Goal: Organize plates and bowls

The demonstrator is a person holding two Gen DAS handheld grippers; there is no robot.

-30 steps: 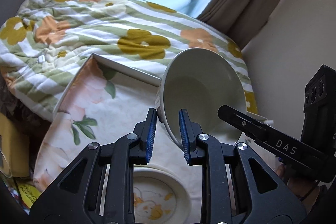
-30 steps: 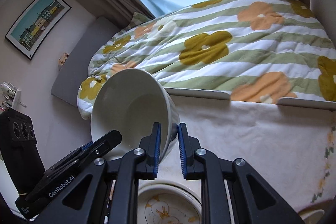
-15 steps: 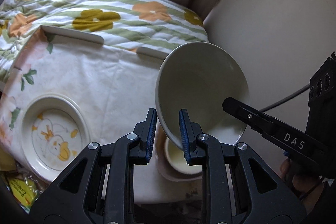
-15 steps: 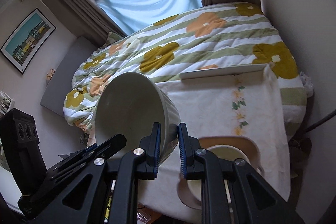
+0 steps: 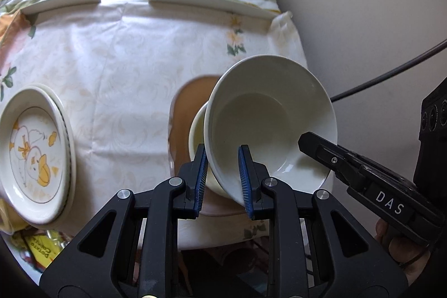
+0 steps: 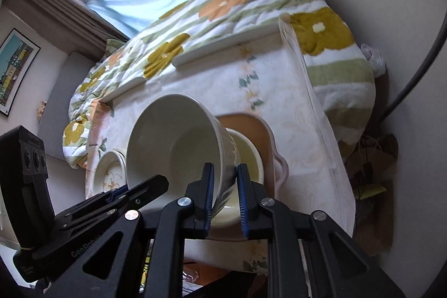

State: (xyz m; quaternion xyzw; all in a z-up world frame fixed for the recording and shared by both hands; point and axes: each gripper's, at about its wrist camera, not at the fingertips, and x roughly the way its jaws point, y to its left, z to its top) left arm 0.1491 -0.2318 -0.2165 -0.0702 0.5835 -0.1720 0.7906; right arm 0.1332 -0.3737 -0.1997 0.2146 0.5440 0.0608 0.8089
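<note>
Bowl [image 5: 268, 116] is clenched by its rim in both my jaws, left [image 5: 223, 172] and right [image 6: 225, 187], tilted just above the cup [image 6: 248, 158] on the tan plate [image 6: 251, 127], so next I level it and nest it down gently.

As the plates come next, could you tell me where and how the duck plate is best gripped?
Probably by its raised rim, coming from the near table edge: the duck plate lies flat atop another plate, so only the rim offers a lip. The left gripper and right gripper are shut on the white bowl.
</note>
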